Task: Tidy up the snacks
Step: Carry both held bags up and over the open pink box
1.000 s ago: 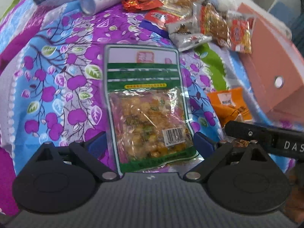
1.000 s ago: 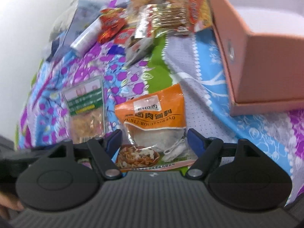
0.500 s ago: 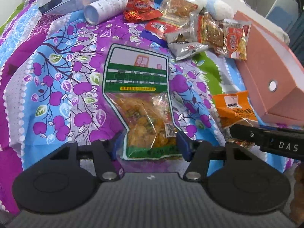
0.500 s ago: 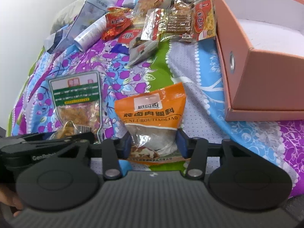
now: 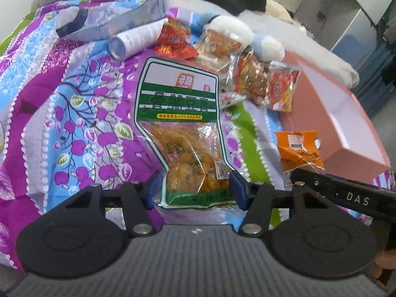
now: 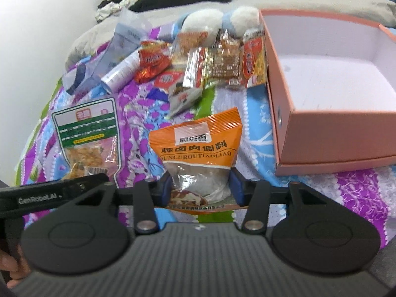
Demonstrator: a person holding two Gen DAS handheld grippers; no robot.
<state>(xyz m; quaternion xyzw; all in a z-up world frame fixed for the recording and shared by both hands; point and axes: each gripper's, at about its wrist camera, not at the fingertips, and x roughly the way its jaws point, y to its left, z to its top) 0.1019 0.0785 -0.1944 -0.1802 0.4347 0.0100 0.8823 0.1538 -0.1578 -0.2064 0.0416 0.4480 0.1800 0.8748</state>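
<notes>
My left gripper (image 5: 194,189) is shut on the lower end of a green-and-clear snack bag (image 5: 180,121), which is pinched narrow between the blue pads and lifted off the bedspread. My right gripper (image 6: 201,189) is shut on the bottom of an orange seasoning packet (image 6: 198,143), also raised. The green bag (image 6: 86,133) appears at the left of the right wrist view, and the orange packet (image 5: 298,148) at the right of the left wrist view. An open pink box (image 6: 329,133) with a white inside lies to the right.
A pile of small snack packs (image 6: 217,64), a white tube (image 6: 121,71) and a silver-blue pouch (image 5: 118,19) lie at the far side of the floral bedspread (image 5: 81,128). White-and-blue plush items (image 6: 217,22) sit behind the pile. A hand (image 6: 10,264) holds the left gripper.
Both grippers went from open around their packs to shut on them. Both packs have been lifted off the bedspread, and the views now sit higher over the bed.
</notes>
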